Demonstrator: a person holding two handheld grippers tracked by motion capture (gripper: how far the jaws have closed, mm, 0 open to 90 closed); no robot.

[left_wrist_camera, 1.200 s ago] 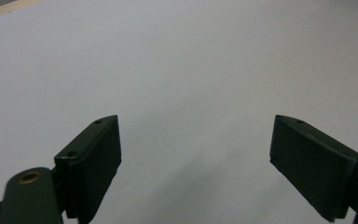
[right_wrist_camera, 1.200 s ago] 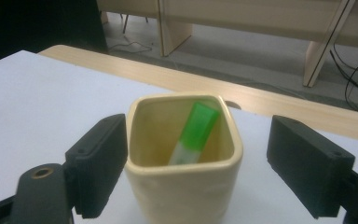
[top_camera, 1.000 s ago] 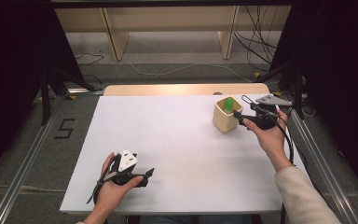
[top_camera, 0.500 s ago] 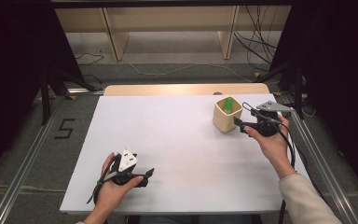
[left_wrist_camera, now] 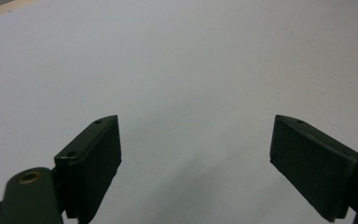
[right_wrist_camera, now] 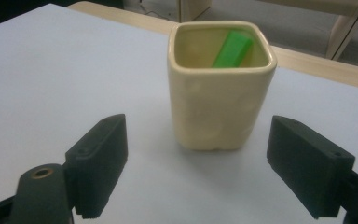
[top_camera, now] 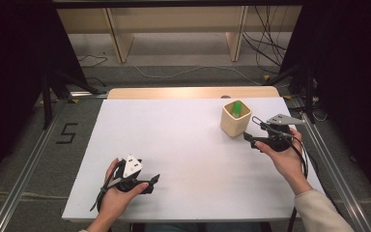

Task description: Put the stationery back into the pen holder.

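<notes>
Right hand-held gripper (right_wrist_camera: 196, 172) now backed off, jaws wide and empty, cream cup (right_wrist_camera: 220, 88) just ahead, untouched.

Your left gripper (top_camera: 147, 182) is black with a white three-cornered plate on top that has small dark marks, and a thin black cable trails from it. Your right gripper (top_camera: 249, 140) is also black — its plate is grey, with looping black cables. The jaws are flat, dark rectangular pads, each with small holes. Your right sleeve (top_camera: 319, 212) is light beige.
</notes>
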